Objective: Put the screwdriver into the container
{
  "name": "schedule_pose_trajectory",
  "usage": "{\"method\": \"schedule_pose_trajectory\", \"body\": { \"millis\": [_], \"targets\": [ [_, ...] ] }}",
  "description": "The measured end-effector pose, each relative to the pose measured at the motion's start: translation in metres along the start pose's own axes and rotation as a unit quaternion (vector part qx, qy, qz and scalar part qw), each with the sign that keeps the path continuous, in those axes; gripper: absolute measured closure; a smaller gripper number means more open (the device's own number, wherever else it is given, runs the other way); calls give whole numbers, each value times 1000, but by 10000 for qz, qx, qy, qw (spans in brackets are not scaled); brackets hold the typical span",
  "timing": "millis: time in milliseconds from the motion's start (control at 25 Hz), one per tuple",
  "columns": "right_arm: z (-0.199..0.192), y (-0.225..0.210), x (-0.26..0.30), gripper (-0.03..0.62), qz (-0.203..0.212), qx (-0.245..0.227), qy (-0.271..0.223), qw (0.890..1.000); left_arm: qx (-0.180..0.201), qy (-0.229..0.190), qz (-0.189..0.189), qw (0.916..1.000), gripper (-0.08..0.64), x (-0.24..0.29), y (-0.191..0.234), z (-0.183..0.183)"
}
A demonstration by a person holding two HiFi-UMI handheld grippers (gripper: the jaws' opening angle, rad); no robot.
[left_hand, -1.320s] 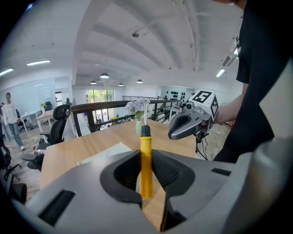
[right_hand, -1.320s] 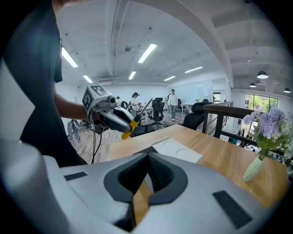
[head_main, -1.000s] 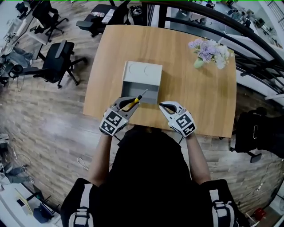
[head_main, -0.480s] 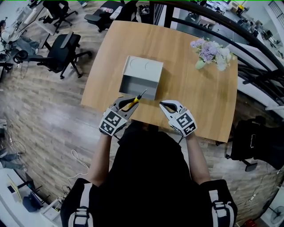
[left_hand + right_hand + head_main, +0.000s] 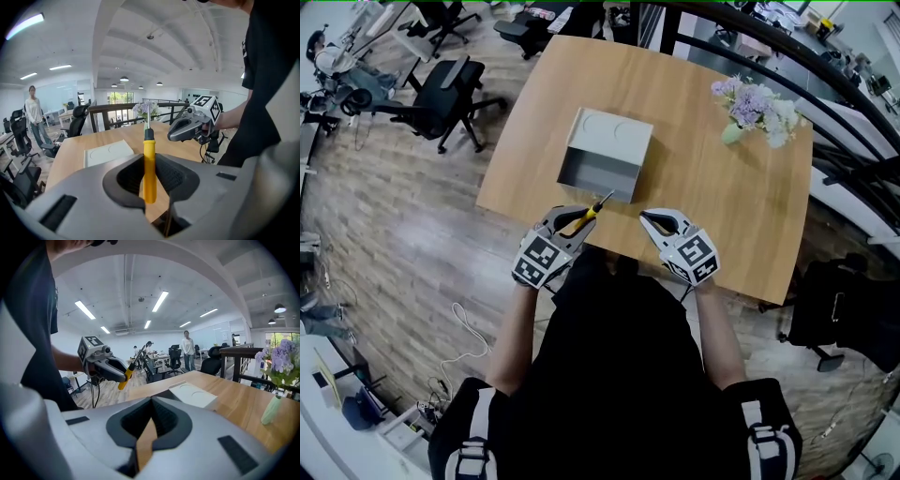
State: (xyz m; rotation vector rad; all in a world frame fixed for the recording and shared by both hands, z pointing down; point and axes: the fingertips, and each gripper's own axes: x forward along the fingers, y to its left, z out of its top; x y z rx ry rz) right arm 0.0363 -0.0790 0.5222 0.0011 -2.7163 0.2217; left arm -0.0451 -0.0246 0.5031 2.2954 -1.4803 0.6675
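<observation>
Between the left jaws: the screwdriver stands upright, its yellow handle pinched by the ribbed pads and its shaft and tip poking out beyond them.
Screwdriver's place: above the near edge of the wooden table, tip aimed at the container, close to it but not yet over it.
Left gripper: clamped narrowly on the handle.
Container: a grey box lying flat on the table, its darker open hollow on the side nearest the person.
Right gripper: jaws closed together with nothing in them, held beside the left one, off to the container's right.
Step in hand: by my reading, carrying the tool to the box.
Next move: likely a short reach forward until the screwdriver is over the hollow, a tilt downward, then spreading the jaws.
</observation>
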Motion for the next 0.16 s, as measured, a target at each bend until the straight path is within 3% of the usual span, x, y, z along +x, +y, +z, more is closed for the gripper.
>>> {"method": "schedule_pose_trajectory", "body": {
  "millis": [160],
  "targets": [
    [-1, 1, 2, 568, 70, 93, -81, 9999, -15, 15, 68, 10000, 476, -2, -1, -3]
  ]
}}
